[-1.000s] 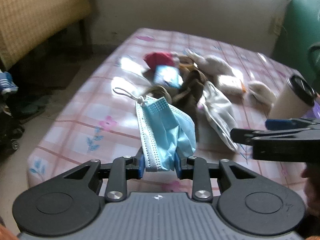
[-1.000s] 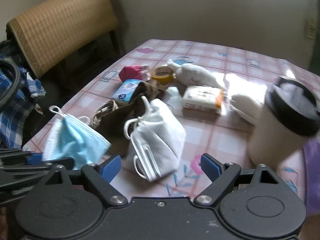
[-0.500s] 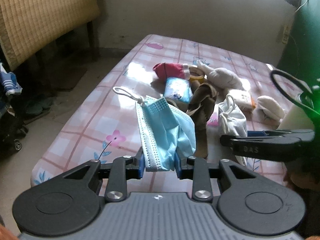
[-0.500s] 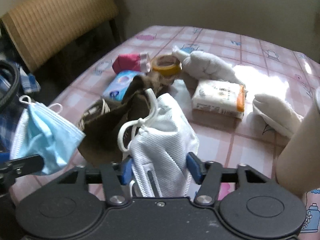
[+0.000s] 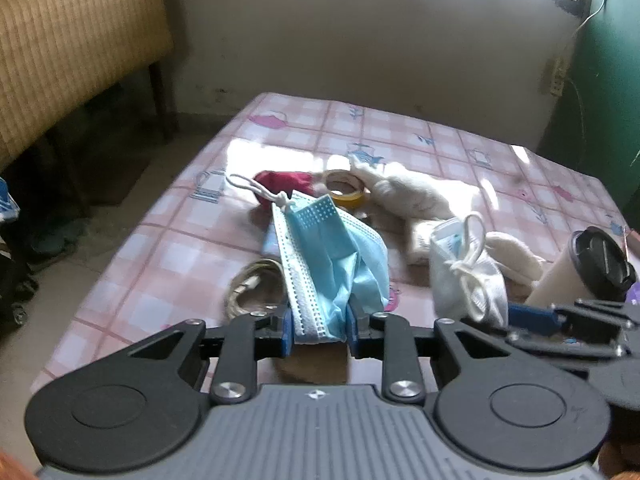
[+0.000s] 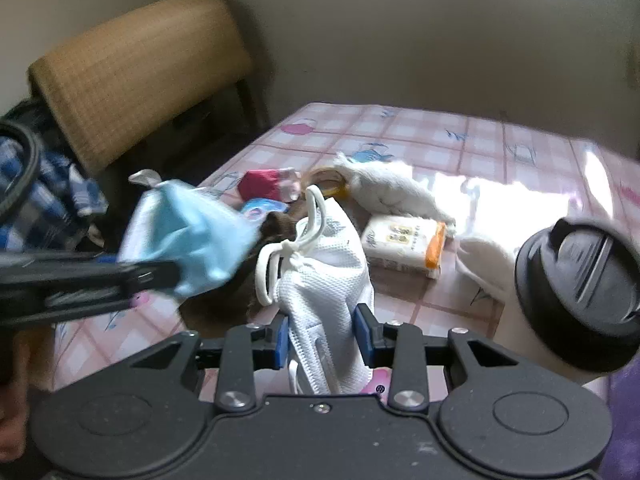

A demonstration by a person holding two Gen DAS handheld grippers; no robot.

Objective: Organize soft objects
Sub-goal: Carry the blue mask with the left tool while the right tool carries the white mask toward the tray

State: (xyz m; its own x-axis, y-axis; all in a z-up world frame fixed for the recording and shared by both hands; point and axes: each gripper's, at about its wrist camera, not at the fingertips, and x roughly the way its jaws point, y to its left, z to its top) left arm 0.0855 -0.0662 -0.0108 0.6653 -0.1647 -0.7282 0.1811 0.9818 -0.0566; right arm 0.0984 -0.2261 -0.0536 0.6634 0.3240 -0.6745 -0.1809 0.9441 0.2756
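A blue surgical mask hangs upright between the pads of my left gripper, whose jaws are still closing tighter on its folded edge. My right gripper has its jaws closing on a white folded respirator mask, and the blue pads press its lower edge. The ear loops stand up above it. In the left wrist view the white mask sits right of the blue one, both held above the pink checked tablecloth. The blue mask shows blurred at the left of the right wrist view.
On the table lie a red cloth, a yellow tape roll, white socks, a tissue pack, a brown cloth and a coiled cable. A black-lidded cup stands close on the right. A wicker chair stands at the left.
My right jaws went from wide open to closed on the white mask and raised it off the table. My left gripper drew back with the blue mask still in it.
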